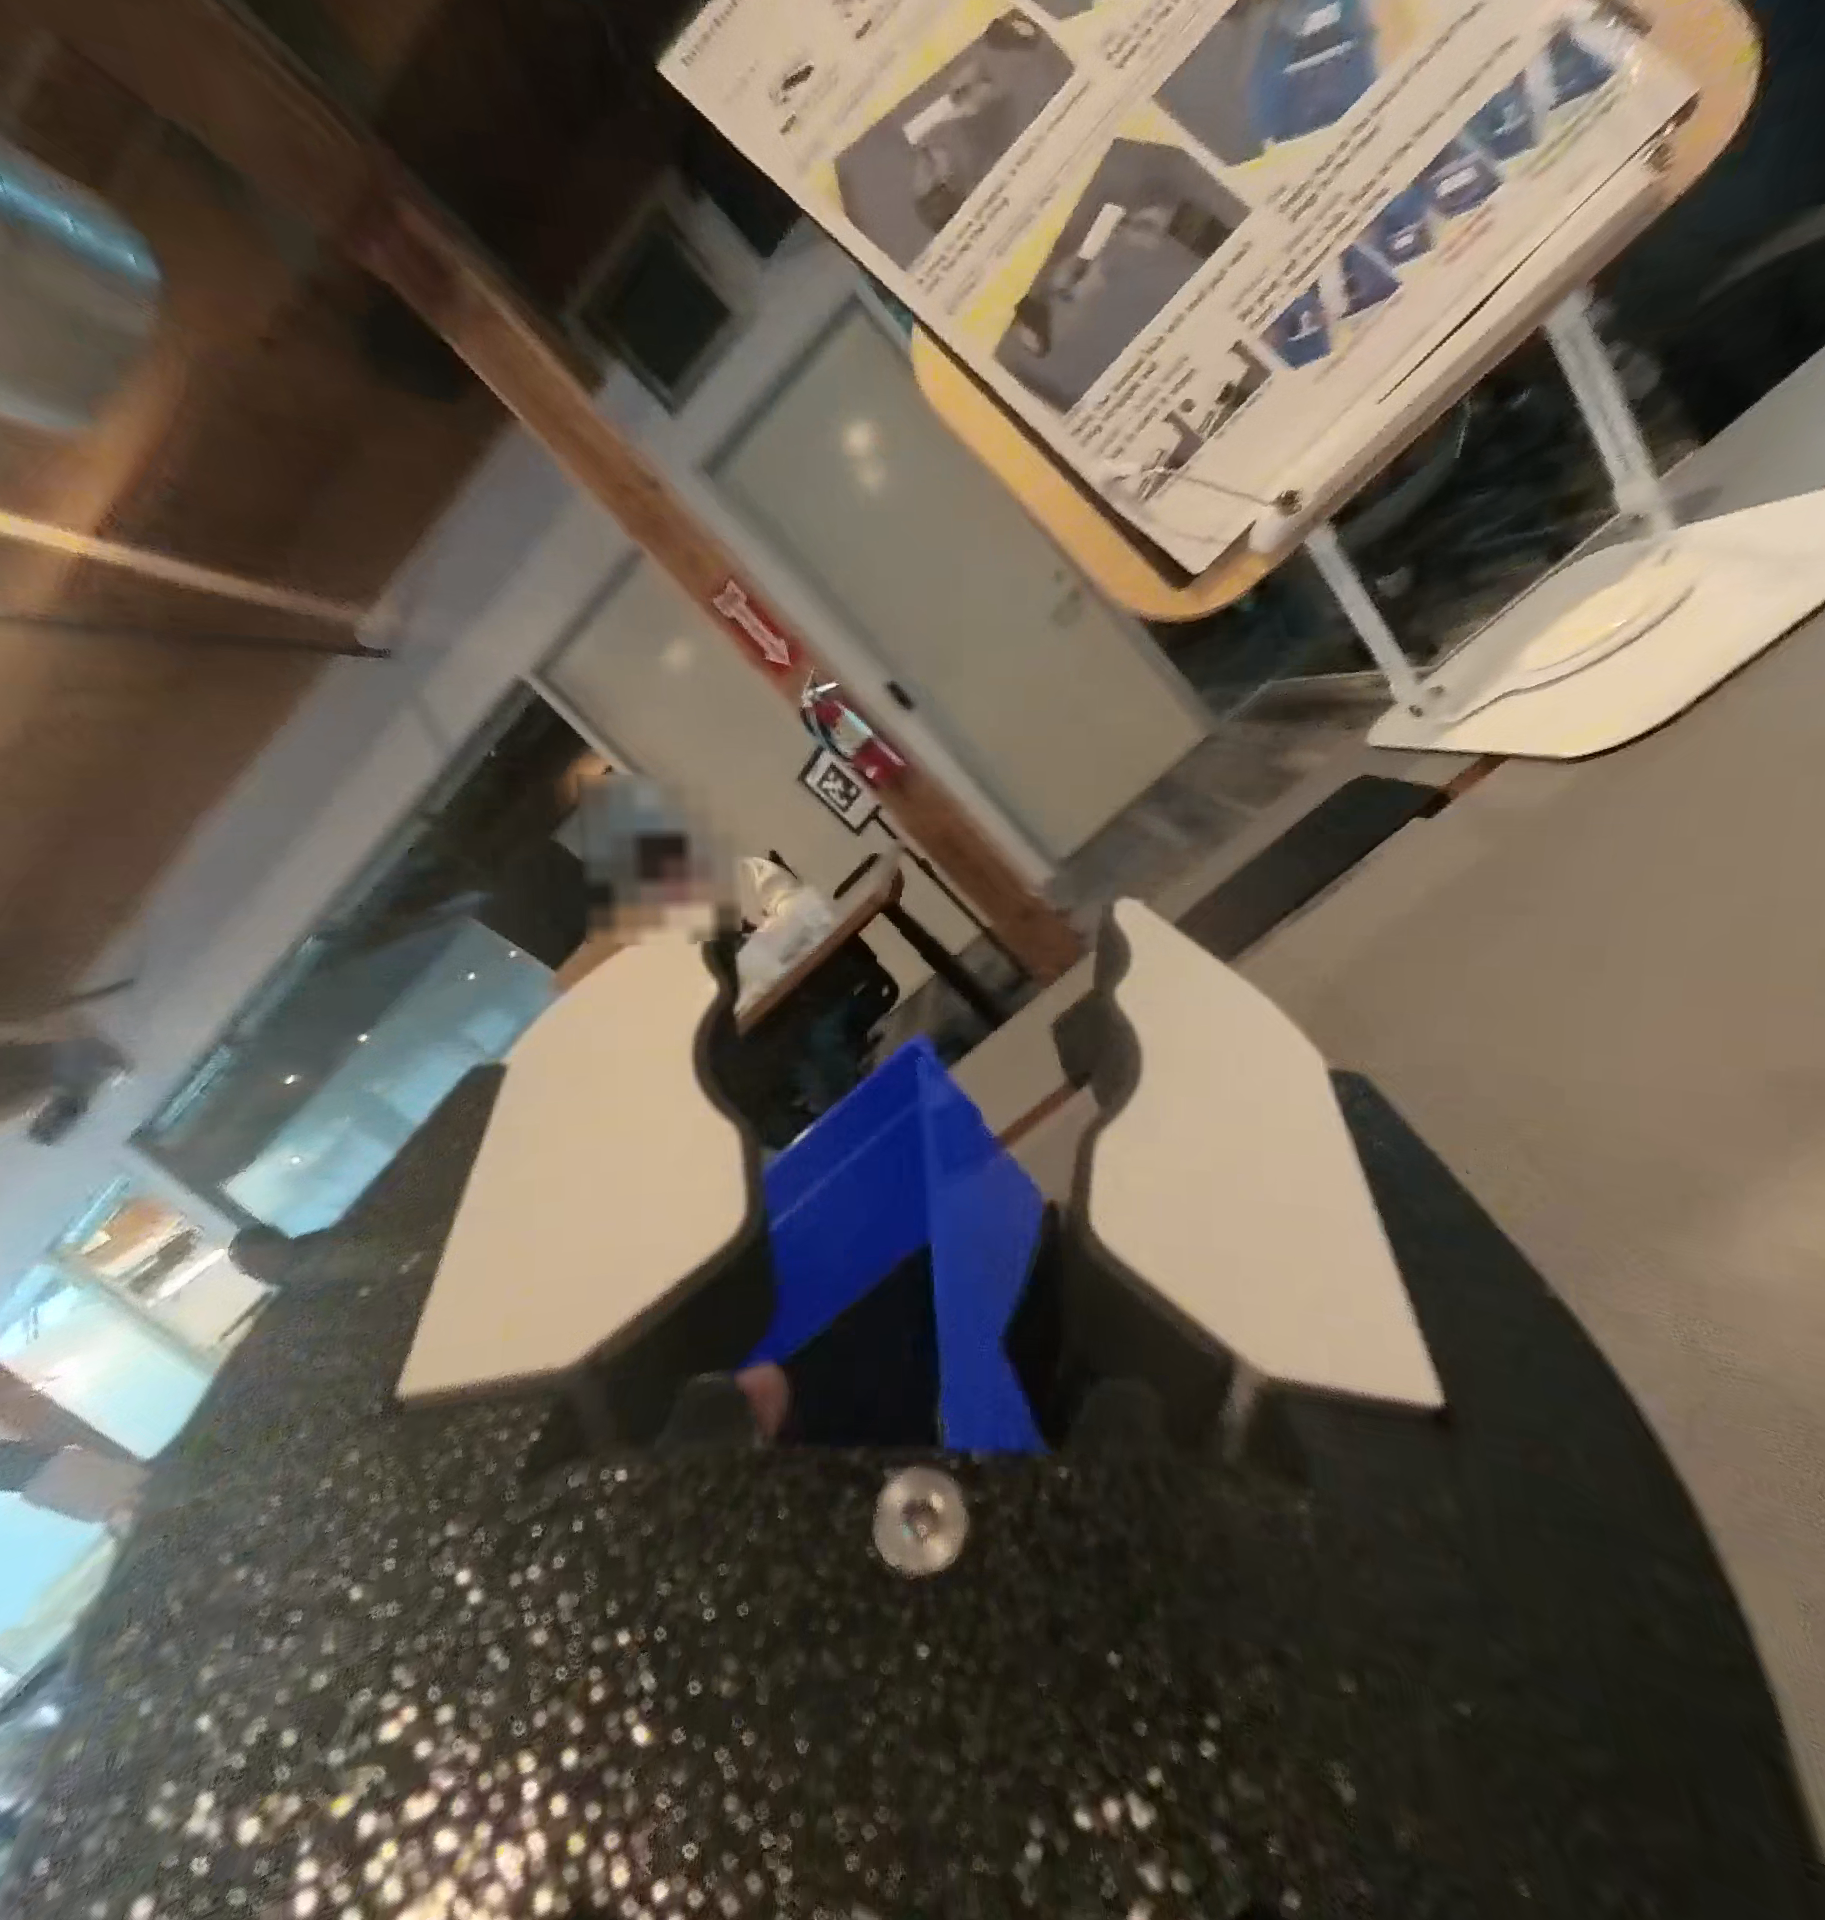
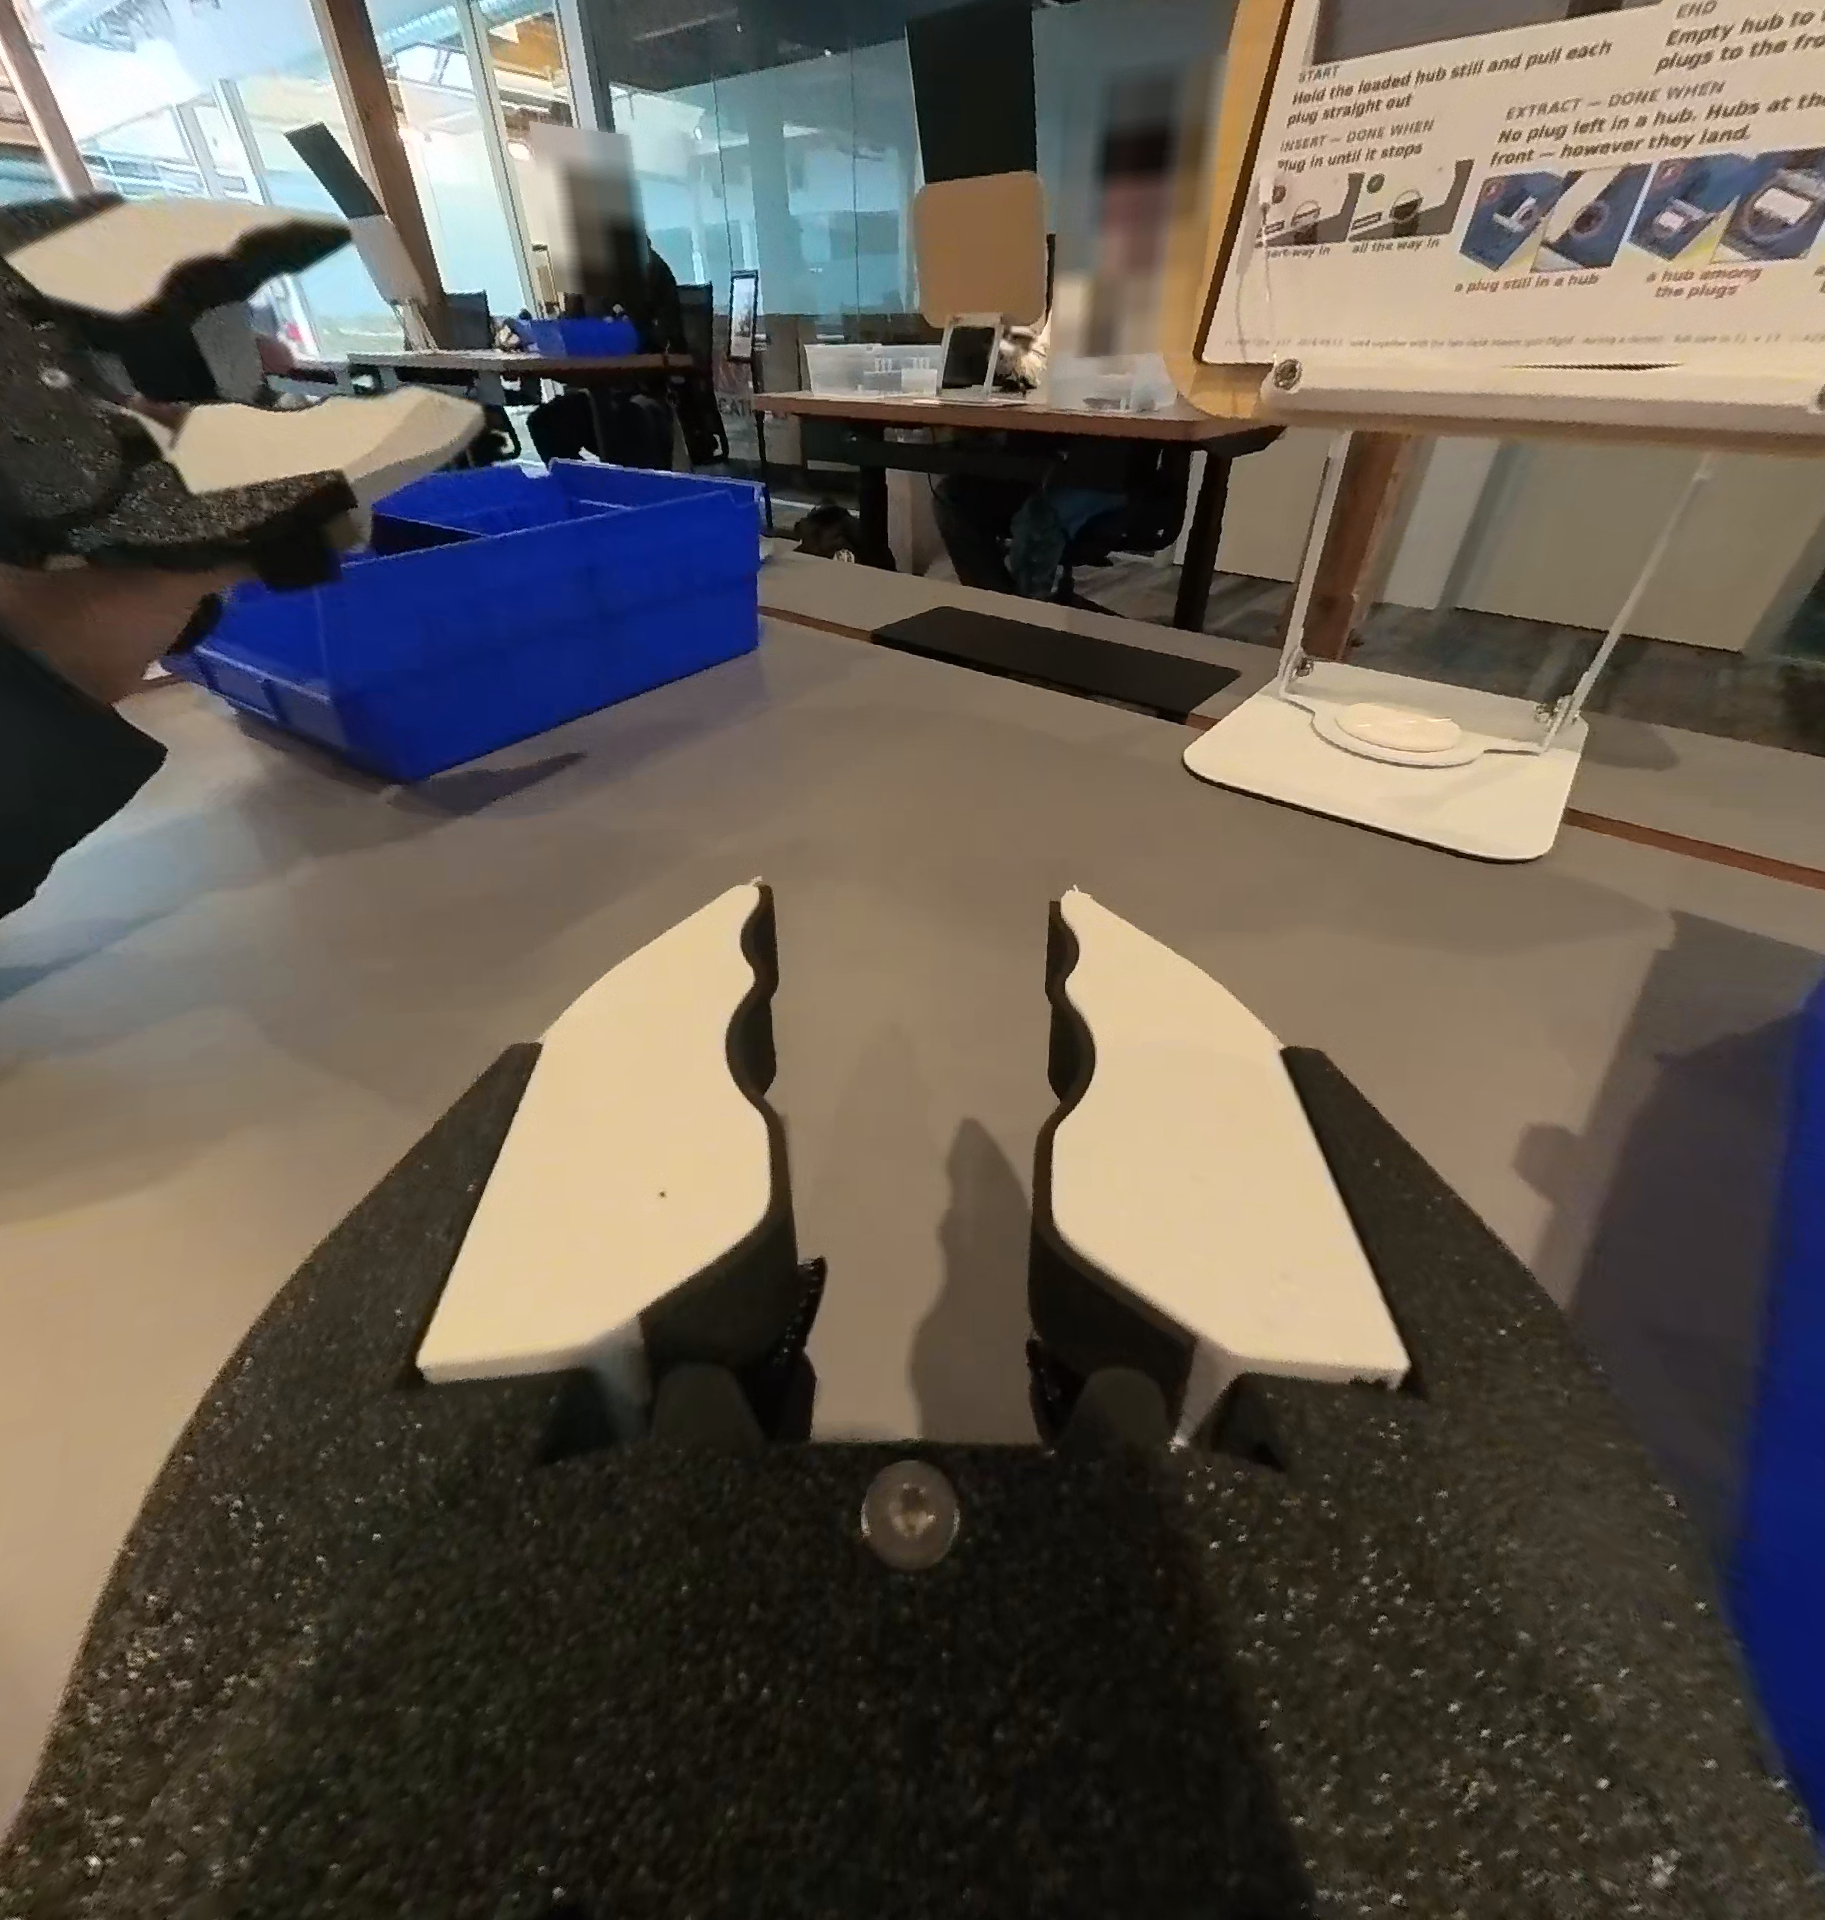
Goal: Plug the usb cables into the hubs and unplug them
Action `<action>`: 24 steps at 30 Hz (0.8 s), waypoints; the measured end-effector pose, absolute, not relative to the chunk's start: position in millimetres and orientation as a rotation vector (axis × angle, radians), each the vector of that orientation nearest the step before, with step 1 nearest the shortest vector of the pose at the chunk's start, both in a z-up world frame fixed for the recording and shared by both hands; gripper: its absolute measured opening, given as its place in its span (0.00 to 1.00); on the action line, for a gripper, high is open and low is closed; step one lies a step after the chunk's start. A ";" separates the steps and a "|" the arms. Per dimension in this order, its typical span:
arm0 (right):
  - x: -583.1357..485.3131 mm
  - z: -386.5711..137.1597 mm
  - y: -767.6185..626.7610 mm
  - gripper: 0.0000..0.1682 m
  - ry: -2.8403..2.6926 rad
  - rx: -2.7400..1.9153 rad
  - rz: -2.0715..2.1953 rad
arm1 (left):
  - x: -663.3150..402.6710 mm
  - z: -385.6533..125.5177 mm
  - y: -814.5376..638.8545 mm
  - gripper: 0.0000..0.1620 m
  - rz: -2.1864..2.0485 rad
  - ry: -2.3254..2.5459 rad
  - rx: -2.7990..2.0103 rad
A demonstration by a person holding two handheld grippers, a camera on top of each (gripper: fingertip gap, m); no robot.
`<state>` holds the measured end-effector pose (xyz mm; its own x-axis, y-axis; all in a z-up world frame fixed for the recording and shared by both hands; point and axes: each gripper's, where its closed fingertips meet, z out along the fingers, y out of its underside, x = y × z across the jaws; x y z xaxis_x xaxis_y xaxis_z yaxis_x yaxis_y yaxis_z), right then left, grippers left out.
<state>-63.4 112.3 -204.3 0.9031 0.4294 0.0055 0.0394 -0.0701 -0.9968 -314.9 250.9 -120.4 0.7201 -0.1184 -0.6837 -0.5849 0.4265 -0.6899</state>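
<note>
Right white-fingered tongs (image 2: 913, 914) spread, empty, low over grey bench (image 2: 887, 790). Left tongs (image 2: 388, 332) spread, empty, raised near blue plastic divided bin (image 2: 492, 623), likely approaching contents.

- Ahead of the right tool (image 2: 913, 935) the grey bench (image 2: 887, 810) lies bare, and nothing sits between its parted fingers.
- Ahead and to its left stands a blue divided bin (image 2: 513, 623), walls upright; the left tool (image 2: 368, 343) hangs above the bin's near-left corner, fingers apart.
- Ahead and to its right a white stand base (image 2: 1407, 779) and its sloping struts block the bench's far edge.
- A flat black pad (image 2: 1053, 660) lies between bin and stand.
- At its right edge, something blue (image 2: 1812, 1351) crowds close.
</note>
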 end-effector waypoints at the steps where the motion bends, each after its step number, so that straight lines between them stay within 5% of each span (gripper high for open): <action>1: -63.1 -204.3 112.4 0.29 -0.371 -1.619 0.328 | -316.0 -123.4 253.3 0.40 0.321 0.742 -1.138; 7: -64.5 -206.8 112.7 0.28 -0.387 -1.631 0.314 | -333.2 -151.9 278.1 0.60 0.232 0.697 -1.391; 13: -63.7 -205.1 112.5 0.26 -0.379 -1.625 0.314 | -353.9 -179.4 293.0 0.62 0.181 0.628 -1.616; 19: -64.2 -204.8 112.3 0.26 -0.381 -1.623 0.314 | -376.0 -215.8 302.2 0.32 0.291 0.687 -1.785; 24: -65.3 -202.4 111.1 0.26 -0.388 -1.609 0.317 | -382.0 -226.3 303.0 0.24 0.309 0.667 -1.866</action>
<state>-65.3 111.1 -202.4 0.9015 0.4318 0.0282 0.0574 -0.0548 -0.9968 -382.0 303.0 -226.3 0.8092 -0.2995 -0.5055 -0.5794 -0.2640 -0.7711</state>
